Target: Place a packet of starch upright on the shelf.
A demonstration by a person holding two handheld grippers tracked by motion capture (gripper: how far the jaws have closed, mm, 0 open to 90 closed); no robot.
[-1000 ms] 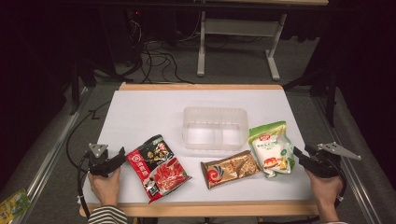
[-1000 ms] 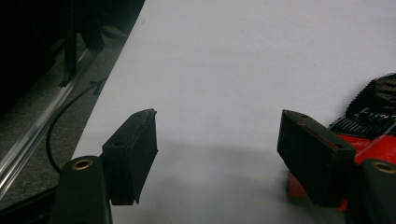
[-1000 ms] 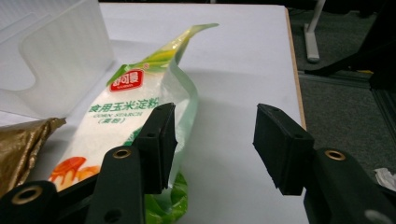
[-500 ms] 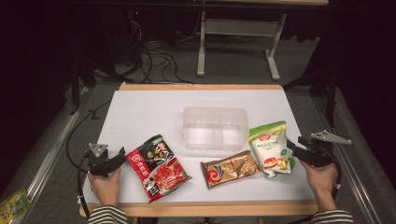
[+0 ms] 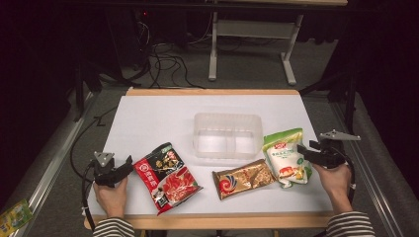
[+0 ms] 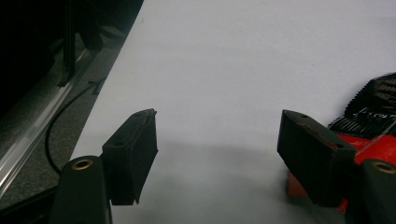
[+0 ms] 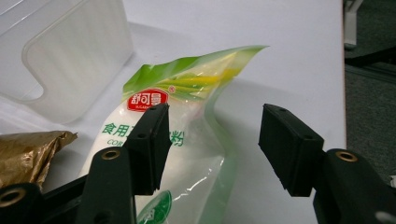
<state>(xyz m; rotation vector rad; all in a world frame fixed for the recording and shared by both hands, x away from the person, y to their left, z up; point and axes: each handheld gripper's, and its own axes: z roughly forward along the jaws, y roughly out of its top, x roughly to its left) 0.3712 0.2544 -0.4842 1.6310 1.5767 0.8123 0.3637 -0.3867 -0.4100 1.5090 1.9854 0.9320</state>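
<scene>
You have a white counter (image 5: 148, 118) with a pale wood edge, a clear tub (image 5: 227, 134), a red-and-black packet (image 5: 167, 176), a gold-brown packet (image 5: 245, 178), a green-and-white pouch (image 5: 285, 155) with a red logo, and 2 black claws.

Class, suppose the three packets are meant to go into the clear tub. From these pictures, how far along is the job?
Done: nothing; the clear tub looks empty. In hand: the right gripper, jaws open, is at the edge of the green and white bag. Left: that bag, the brown packet and the red packet, which lies beside the open left gripper.
</scene>
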